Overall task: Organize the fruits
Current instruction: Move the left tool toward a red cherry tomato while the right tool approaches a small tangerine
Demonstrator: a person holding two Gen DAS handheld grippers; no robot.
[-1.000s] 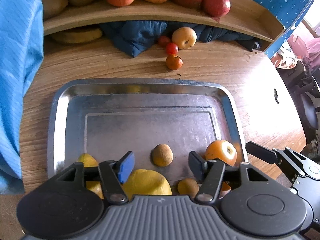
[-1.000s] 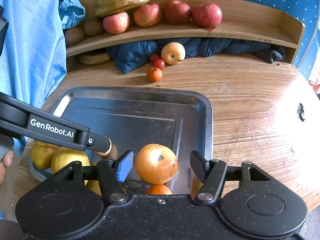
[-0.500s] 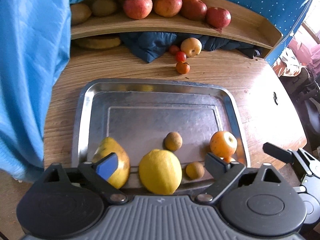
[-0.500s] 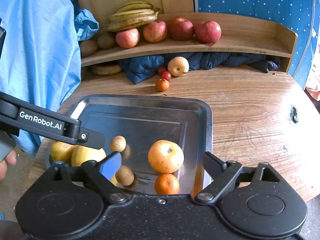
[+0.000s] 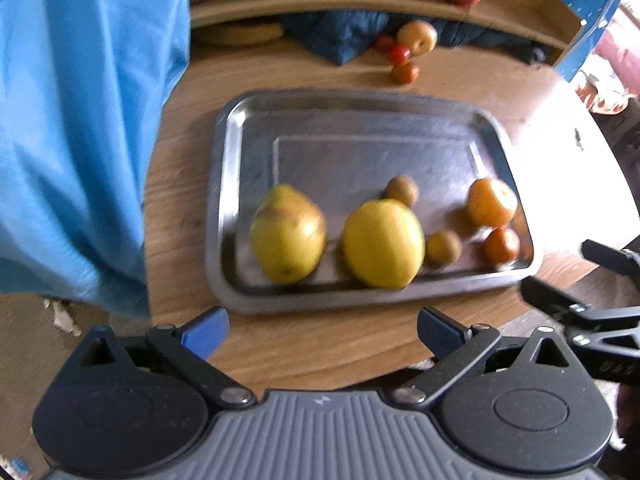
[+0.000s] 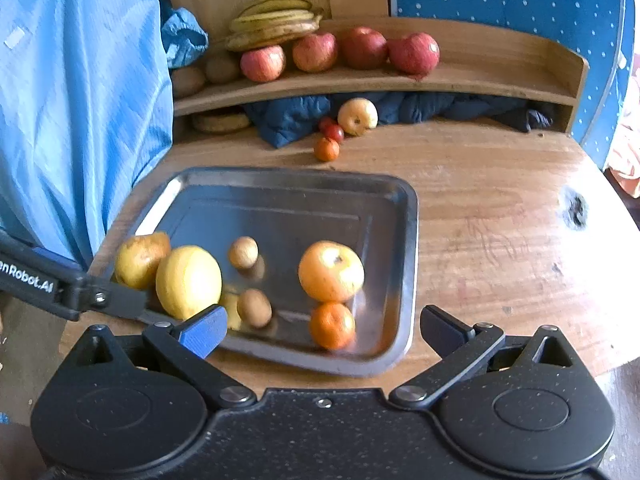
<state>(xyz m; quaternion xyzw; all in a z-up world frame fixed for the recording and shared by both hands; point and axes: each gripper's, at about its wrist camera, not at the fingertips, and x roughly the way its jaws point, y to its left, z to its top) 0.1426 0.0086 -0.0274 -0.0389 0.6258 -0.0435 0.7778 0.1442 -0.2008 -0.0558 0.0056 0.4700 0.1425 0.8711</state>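
Observation:
A metal tray on the wooden table holds a yellow pear, a lemon, two kiwis, a big orange fruit and a tangerine. My left gripper hovers over bare wood before the tray's near rim. Its jaws are opening, with nothing between them. My right gripper hangs above the tray's near right corner, jaws also opening. The tangerine lies below its gap, and neither pad touches it. The orange fruit and lemon rest free.
A curved wooden shelf at the back carries red apples, bananas and kiwis. Below it lie a dark blue cloth, a pale apple, small tomatoes and a small orange. Blue fabric hangs at the left.
Both grippers have opened wide and drawn back from the tray. The lemon and the orange fruit that sat between the jaws now lie free in the tray.

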